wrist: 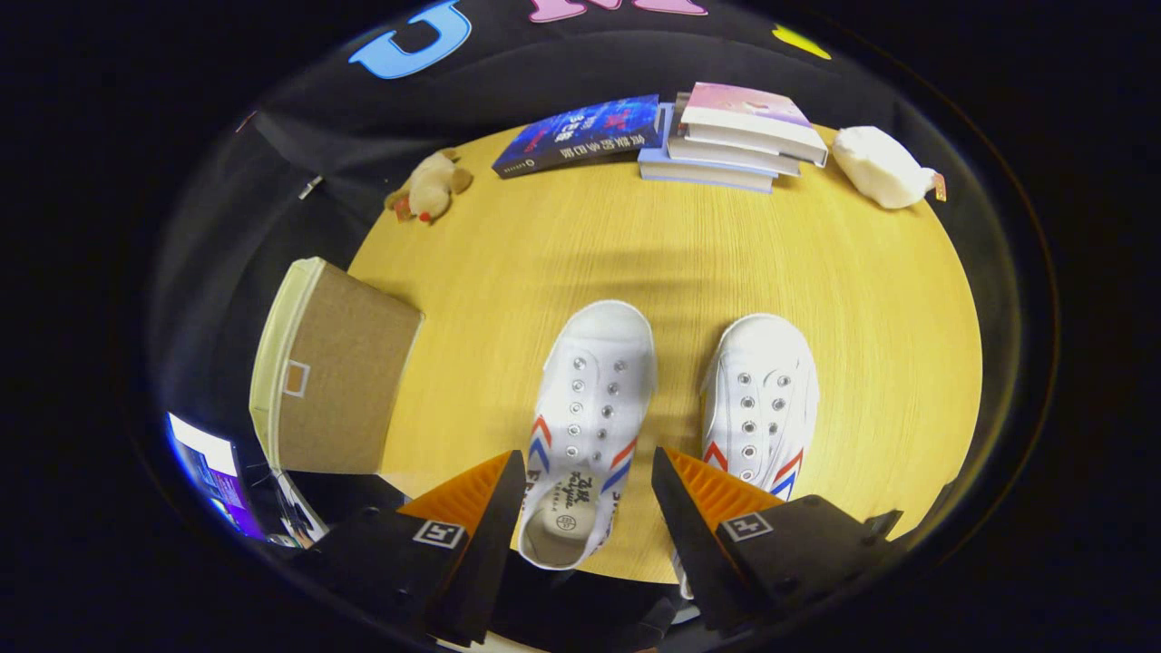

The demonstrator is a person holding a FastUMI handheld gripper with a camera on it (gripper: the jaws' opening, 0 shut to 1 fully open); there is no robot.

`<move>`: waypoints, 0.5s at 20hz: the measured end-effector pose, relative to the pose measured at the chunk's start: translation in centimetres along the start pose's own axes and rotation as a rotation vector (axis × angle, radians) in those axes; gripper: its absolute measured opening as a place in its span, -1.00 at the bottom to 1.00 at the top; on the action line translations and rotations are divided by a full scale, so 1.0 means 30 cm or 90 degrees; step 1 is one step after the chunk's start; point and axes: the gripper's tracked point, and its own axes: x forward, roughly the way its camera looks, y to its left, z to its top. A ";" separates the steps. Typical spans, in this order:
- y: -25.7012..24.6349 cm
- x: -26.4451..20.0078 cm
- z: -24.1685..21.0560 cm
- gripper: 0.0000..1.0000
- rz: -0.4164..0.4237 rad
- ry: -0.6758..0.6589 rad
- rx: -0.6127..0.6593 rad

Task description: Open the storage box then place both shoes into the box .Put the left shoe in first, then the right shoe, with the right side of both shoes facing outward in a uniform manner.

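Your gripper (588, 472) hangs over the near edge of the table (689, 263) with its jaws spread wide and nothing held; neither finger touches anything. Between your fingers lies the heel end of one white shoe (590, 426), its opening facing up at you and its toe pointing away across the table. The shoe is laceless, with red and blue chevron stripes on both sides.

Just beside it, on the other side of your right finger, lies the second white shoe (760, 399), also toe away, its heel hidden behind that finger. The two shoes lie roughly parallel, near each other but not touching.

Off to the left of the shoes, at the table's edge, you have the storage box (337, 372), a brown fabric box with a pale trimmed lid side; it looks closed.

Beyond the shoes, at the far edge, sit a small brown plush toy (430, 186), a blue book (580, 134), a stack of books (736, 141), and a white plush toy (882, 167).
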 end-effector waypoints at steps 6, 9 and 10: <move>-0.055 0.108 -0.025 0.54 -0.035 0.035 0.006; -0.030 0.142 -0.036 0.19 -0.028 0.050 0.009; -0.063 0.147 -0.041 -0.09 -0.060 0.054 0.005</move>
